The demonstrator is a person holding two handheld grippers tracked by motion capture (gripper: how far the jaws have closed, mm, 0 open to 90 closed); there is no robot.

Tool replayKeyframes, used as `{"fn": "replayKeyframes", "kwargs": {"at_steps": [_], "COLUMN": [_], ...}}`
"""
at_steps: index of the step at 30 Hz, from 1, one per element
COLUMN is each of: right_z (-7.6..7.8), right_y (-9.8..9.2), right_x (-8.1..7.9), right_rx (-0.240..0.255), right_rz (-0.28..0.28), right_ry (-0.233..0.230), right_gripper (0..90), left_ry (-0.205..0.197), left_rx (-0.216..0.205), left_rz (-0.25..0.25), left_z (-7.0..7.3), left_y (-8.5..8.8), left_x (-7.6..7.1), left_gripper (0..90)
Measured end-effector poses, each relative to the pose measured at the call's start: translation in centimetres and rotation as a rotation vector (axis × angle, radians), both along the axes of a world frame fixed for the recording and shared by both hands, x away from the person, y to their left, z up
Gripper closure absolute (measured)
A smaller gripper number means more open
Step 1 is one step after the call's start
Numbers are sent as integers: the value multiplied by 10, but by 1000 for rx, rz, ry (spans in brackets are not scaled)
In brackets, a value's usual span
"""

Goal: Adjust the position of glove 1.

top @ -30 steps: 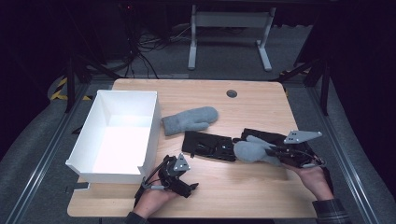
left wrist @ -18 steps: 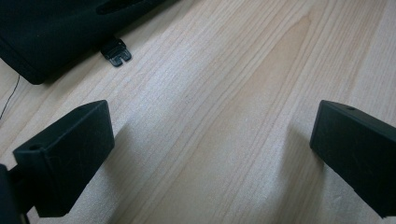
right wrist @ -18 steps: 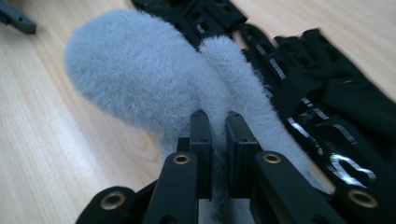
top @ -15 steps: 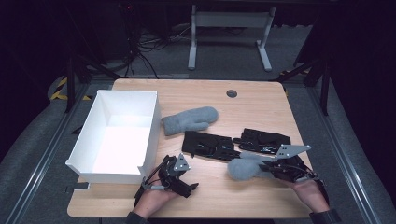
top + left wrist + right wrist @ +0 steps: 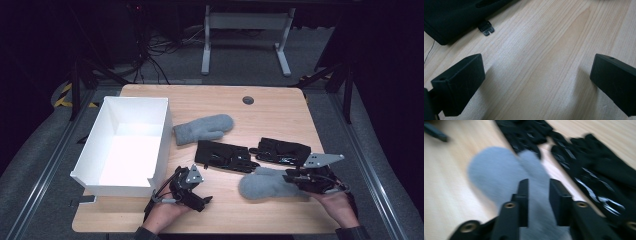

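We find the right tool at the near right of the wooden bench, its jaws closed on the cuff end of a grey mitten that lies flat on the wood; the right gripper view is blurred but shows grey fabric pinched between the jaws. Two black gloves lie side by side just behind this mitten. A second grey mitten rests near the bench's middle, beside a white open box. The left tool sits at the near edge by the box corner, jaws wide apart over bare wood, holding nothing.
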State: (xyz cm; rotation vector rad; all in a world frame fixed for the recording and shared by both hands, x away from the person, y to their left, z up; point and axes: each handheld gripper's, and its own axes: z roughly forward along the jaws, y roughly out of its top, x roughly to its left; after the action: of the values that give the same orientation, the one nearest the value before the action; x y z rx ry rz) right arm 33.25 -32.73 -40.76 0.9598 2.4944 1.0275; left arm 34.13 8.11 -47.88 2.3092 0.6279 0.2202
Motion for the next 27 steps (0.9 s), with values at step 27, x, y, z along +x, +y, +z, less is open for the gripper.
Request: {"fn": "replayKeyframes", "kwargs": {"at_steps": [27], "right_z": [-29], "right_y": [-28], "right_x": [-3], "right_rx": [-84], "right_rz": [-20], "right_ry": [85], "right_gripper": [900], "left_ry": [16], "left_rx": [27], "left_rz": [24], "left_z": [9], "left_y": [-3], "left_x": [-4], "left_gripper": [135]}}
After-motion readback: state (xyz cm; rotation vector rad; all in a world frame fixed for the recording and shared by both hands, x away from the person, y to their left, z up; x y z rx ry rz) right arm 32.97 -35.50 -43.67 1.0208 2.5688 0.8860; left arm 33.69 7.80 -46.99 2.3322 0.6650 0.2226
